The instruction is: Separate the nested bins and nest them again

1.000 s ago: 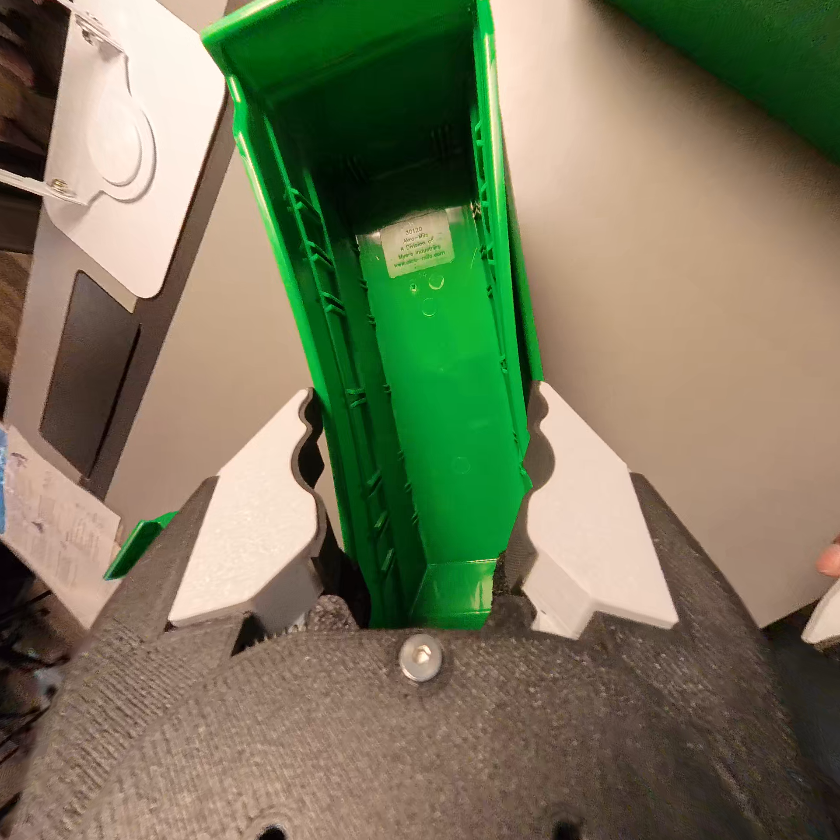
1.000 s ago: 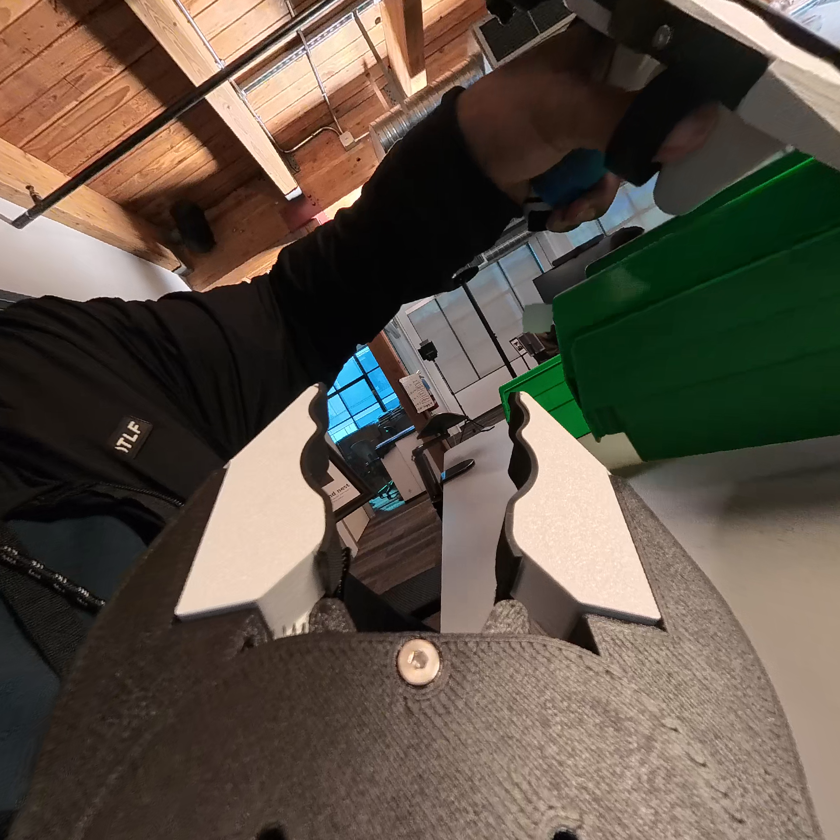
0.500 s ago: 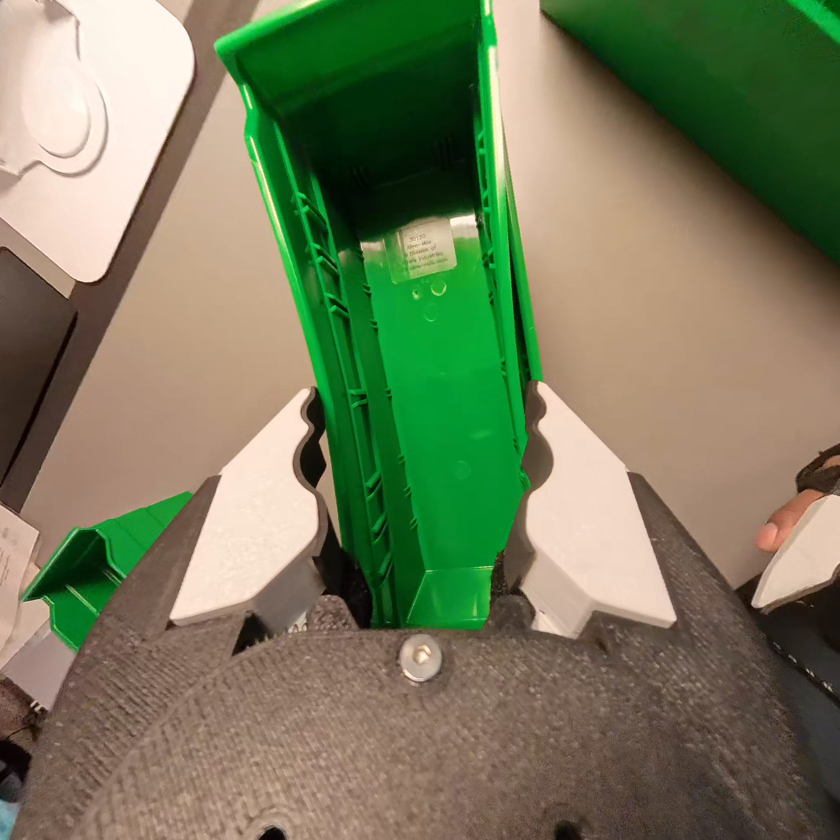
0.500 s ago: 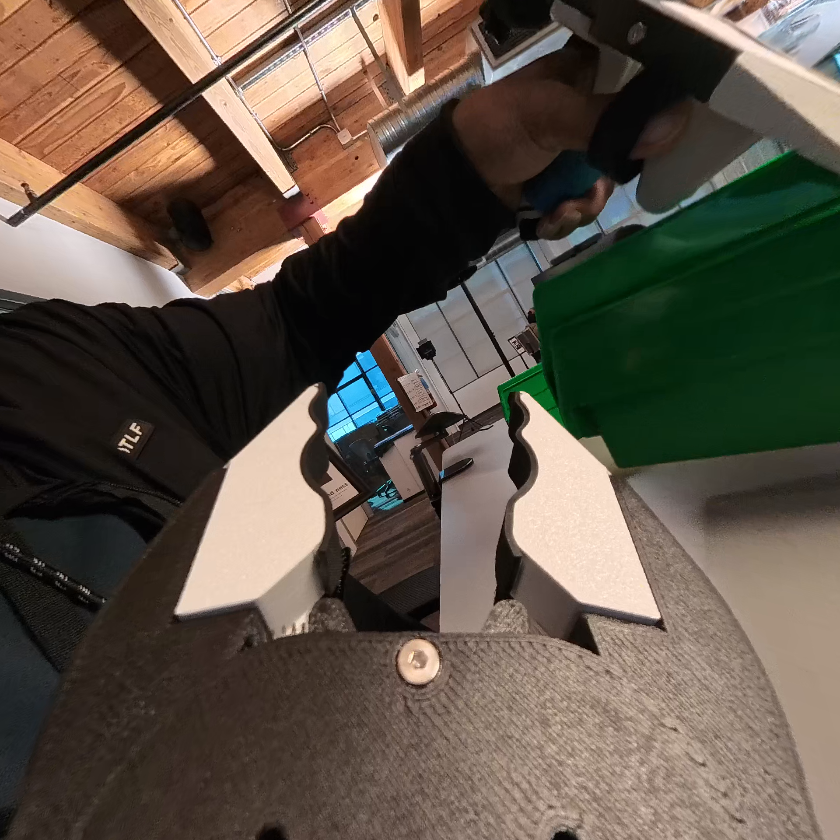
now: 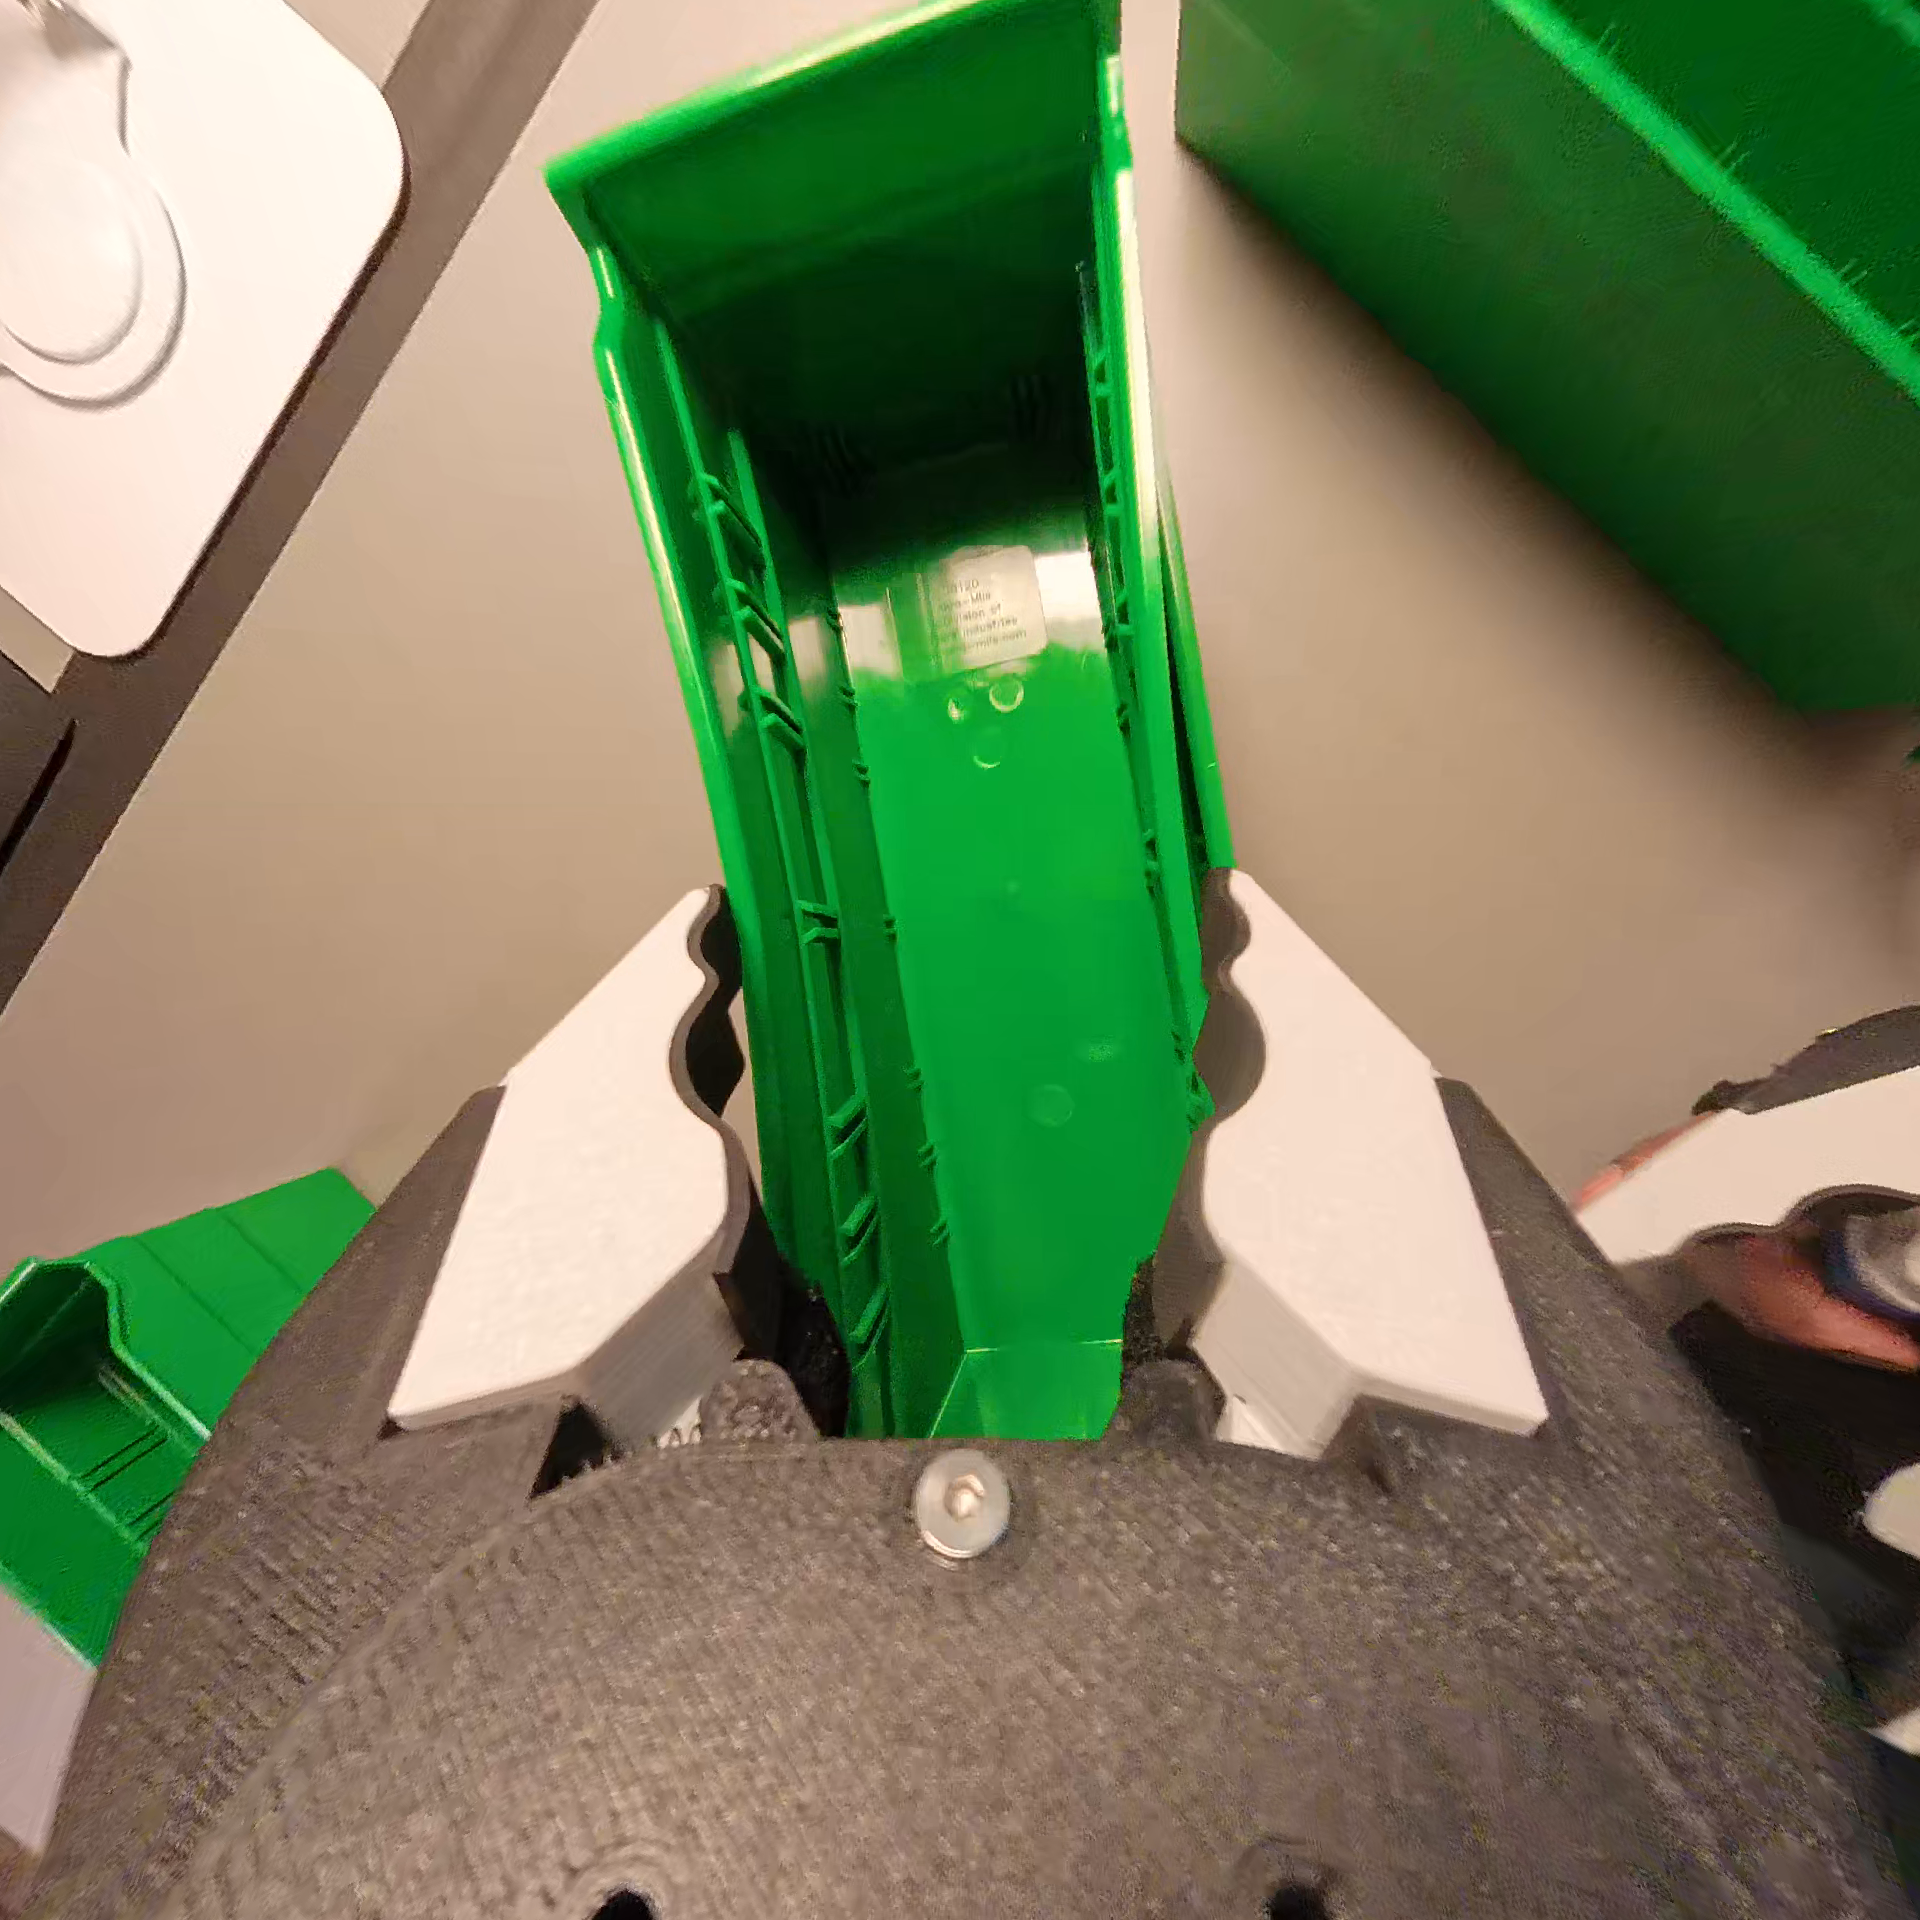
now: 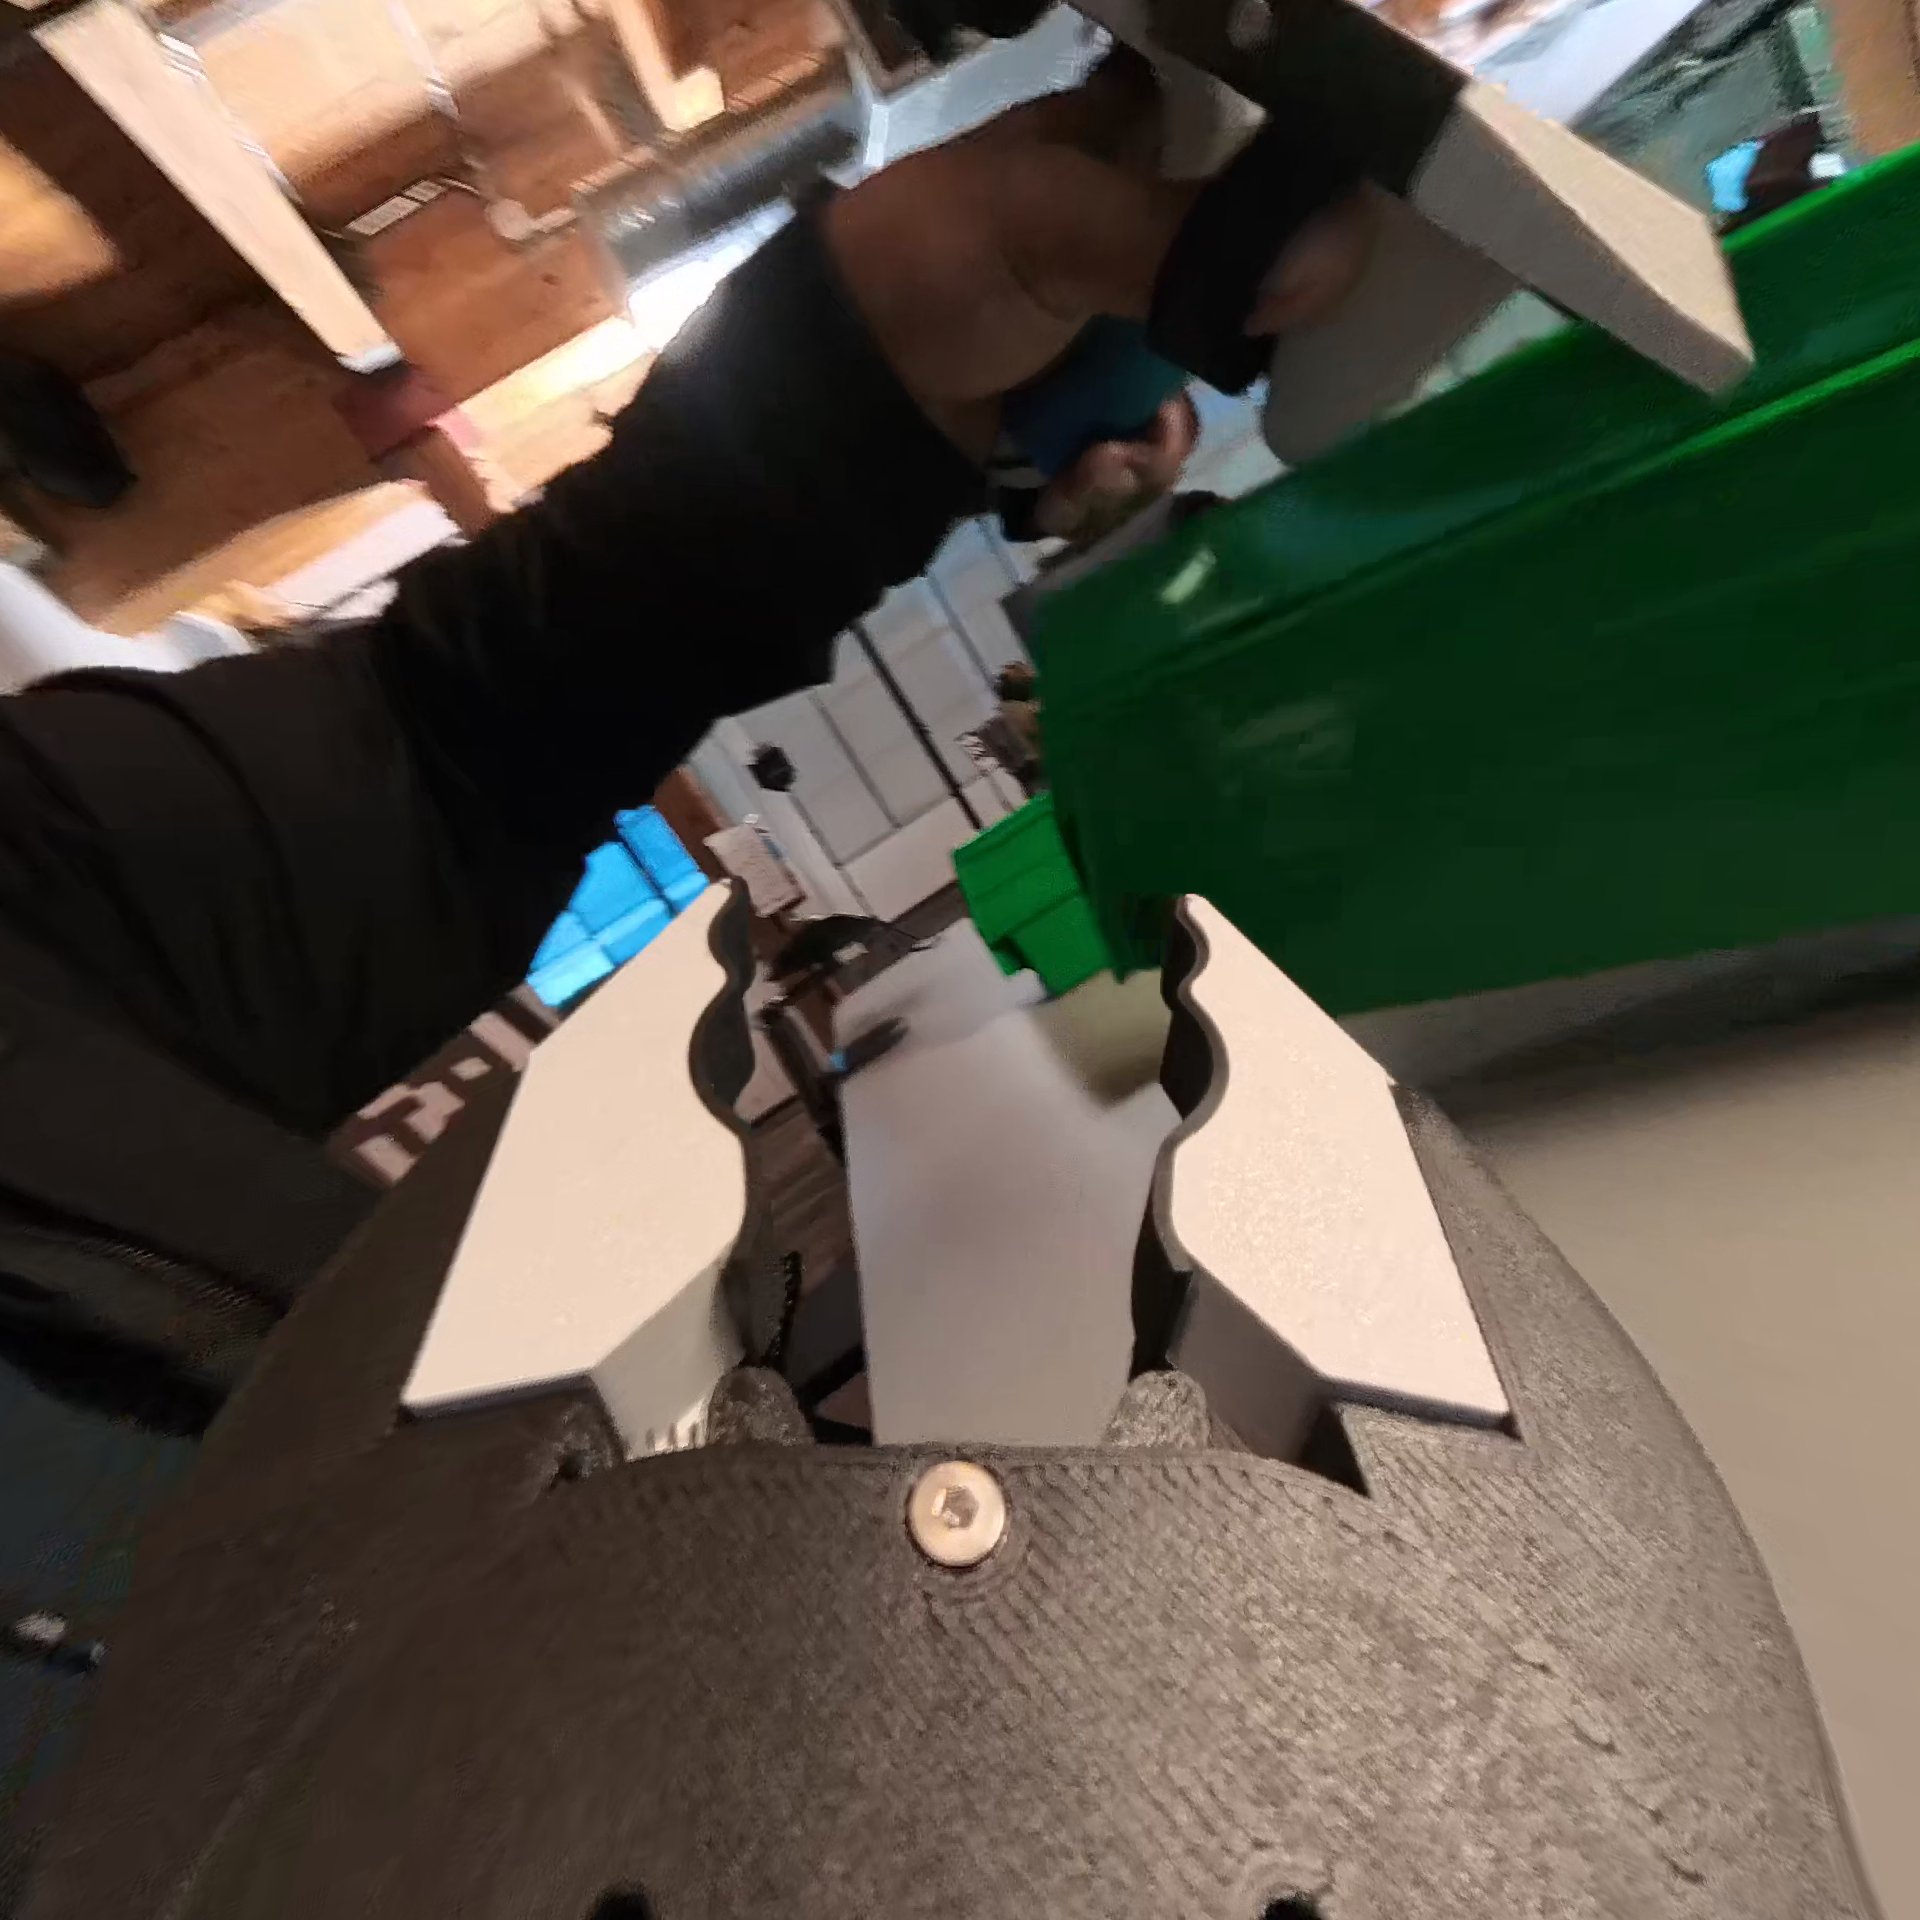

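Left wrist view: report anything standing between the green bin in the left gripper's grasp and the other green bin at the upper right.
Nothing visible stands in the way. The left gripper holds the green bin, and only bare grey table shows between it and the upper-right bin. A third green bin lies at the lower left, off that path.

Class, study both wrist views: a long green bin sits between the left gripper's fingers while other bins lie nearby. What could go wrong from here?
1. The long green bin is gripped at one end only by the left gripper, so it could tilt or slip.
2. Its far end could knock the large green bin alongside.
3. The right gripper, open, gives no support.
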